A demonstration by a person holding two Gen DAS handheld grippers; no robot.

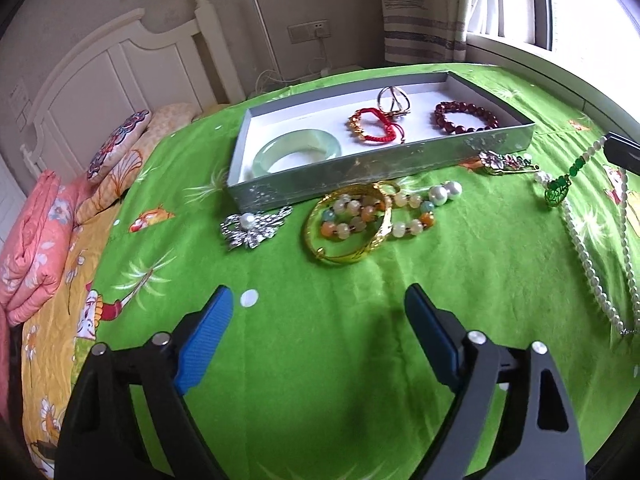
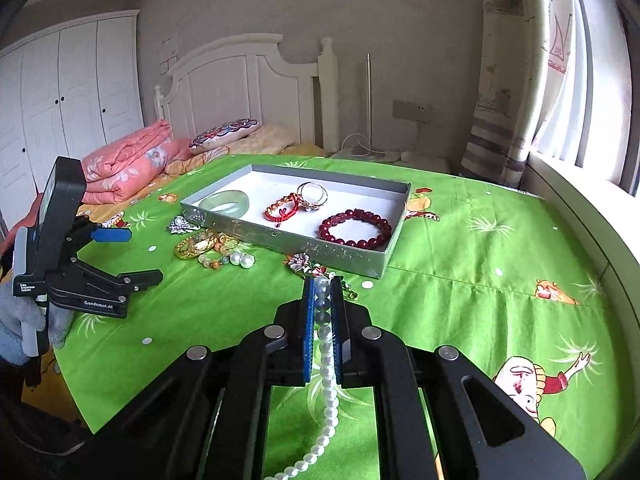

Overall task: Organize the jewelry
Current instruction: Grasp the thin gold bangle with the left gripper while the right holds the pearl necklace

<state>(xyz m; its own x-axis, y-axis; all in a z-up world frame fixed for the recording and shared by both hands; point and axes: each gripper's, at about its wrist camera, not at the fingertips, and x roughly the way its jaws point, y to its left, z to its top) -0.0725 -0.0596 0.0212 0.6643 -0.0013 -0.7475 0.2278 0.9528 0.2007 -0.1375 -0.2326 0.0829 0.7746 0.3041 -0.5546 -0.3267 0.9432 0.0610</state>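
My right gripper (image 2: pixel 322 282) is shut on a pearl necklace (image 2: pixel 330 380), whose strand hangs back between the fingers. In the left wrist view the same necklace (image 1: pixel 588 256) carries a green pendant (image 1: pixel 557 192) and trails across the green cloth at the right. My left gripper (image 1: pixel 320 292) is open above bare cloth, with nothing between its fingers; it shows at the left (image 2: pixel 146 255) in the right wrist view. The grey tray (image 1: pixel 360 168) holds a jade bangle (image 1: pixel 298 150), a red cord bracelet (image 1: pixel 374 126), silver rings (image 1: pixel 394 100) and a dark red bead bracelet (image 1: pixel 466 118).
In front of the tray lie a silver pearl brooch (image 1: pixel 256 226), a gold bangle (image 1: pixel 348 236), a pastel bead bracelet (image 1: pixel 404 208) and a flower brooch (image 1: pixel 504 160). A folded pink quilt (image 2: pixel 128 172) and pillows lie at the left by the headboard. A gloved hand (image 2: pixel 24 320) holds the left gripper.
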